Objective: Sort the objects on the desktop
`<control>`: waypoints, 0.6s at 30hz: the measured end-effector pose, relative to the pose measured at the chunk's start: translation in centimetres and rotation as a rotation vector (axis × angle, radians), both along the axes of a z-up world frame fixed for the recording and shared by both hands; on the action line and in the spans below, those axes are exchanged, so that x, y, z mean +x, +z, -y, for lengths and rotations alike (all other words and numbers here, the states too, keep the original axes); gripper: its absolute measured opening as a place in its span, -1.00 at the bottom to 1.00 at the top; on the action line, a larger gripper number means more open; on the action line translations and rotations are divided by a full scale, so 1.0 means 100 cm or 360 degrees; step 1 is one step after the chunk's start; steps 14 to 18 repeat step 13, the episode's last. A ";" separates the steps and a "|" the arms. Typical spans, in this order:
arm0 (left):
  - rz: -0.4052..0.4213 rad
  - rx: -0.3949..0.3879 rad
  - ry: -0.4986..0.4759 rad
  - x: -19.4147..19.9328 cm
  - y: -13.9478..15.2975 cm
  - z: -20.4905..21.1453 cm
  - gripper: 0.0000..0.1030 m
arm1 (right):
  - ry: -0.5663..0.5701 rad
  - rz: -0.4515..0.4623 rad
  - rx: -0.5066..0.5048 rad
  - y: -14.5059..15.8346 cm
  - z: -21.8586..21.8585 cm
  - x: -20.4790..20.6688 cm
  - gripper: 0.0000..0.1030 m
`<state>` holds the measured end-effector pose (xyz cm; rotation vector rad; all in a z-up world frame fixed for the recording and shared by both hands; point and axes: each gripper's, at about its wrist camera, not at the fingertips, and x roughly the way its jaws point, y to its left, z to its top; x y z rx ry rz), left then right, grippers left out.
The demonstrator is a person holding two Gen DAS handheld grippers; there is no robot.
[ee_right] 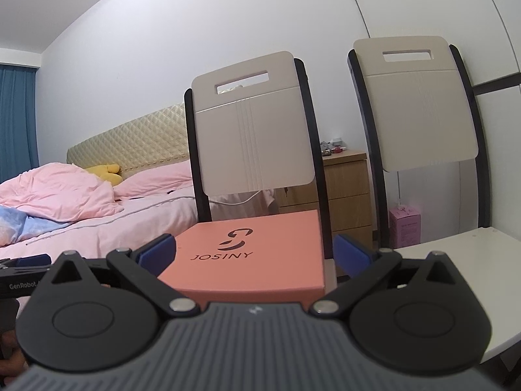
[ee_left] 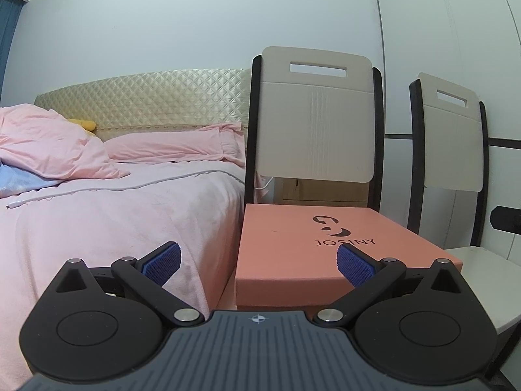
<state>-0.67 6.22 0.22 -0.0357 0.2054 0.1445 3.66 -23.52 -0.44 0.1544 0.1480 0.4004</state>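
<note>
The left gripper (ee_left: pixel 259 260) is hovering nearest, jaws spread wide and holding nothing, facing the salmon JOSINY shoebox (ee_left: pixel 312 244) sitting on the left chair (ee_left: pixel 317 120). The right gripper (ee_right: pixel 254 254) is likewise gaping over the box. Judging by this, opening or lifting it calls for squaring both jaws to opposite edges. The contents are hidden, and the right chair's seat (ee_right: pixel 456 254) is cut off.

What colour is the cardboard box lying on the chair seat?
Salmon pink cardboard box with dark logo; right wrist view shows it best.
</note>
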 end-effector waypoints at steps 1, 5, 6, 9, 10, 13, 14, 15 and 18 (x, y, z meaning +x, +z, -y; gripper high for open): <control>0.0001 -0.0002 -0.0001 0.000 0.000 0.000 1.00 | -0.0002 0.0002 0.0001 0.000 0.000 0.000 1.00; -0.0002 -0.0004 -0.0002 0.000 0.000 0.000 1.00 | -0.0007 0.0014 -0.0006 0.001 0.000 -0.002 1.00; -0.0003 -0.0004 -0.0002 0.000 -0.001 -0.001 1.00 | -0.0007 0.0013 -0.0007 0.000 0.000 -0.002 1.00; -0.0002 -0.0008 -0.0008 0.000 -0.001 -0.001 1.00 | -0.0008 0.0008 -0.0010 0.000 0.000 -0.002 1.00; -0.0001 -0.0009 -0.0010 -0.001 -0.001 -0.001 1.00 | -0.0008 0.0005 -0.0010 0.000 0.000 -0.002 1.00; 0.0006 -0.0006 -0.0020 -0.002 -0.001 0.000 1.00 | -0.0008 0.0011 -0.0009 0.000 0.000 -0.002 1.00; 0.0006 -0.0006 -0.0020 -0.002 -0.001 0.000 1.00 | -0.0008 0.0011 -0.0009 0.000 0.000 -0.002 1.00; 0.0006 -0.0006 -0.0020 -0.002 -0.001 0.000 1.00 | -0.0008 0.0011 -0.0009 0.000 0.000 -0.002 1.00; 0.0006 -0.0006 -0.0020 -0.002 -0.001 0.000 1.00 | -0.0008 0.0011 -0.0009 0.000 0.000 -0.002 1.00</control>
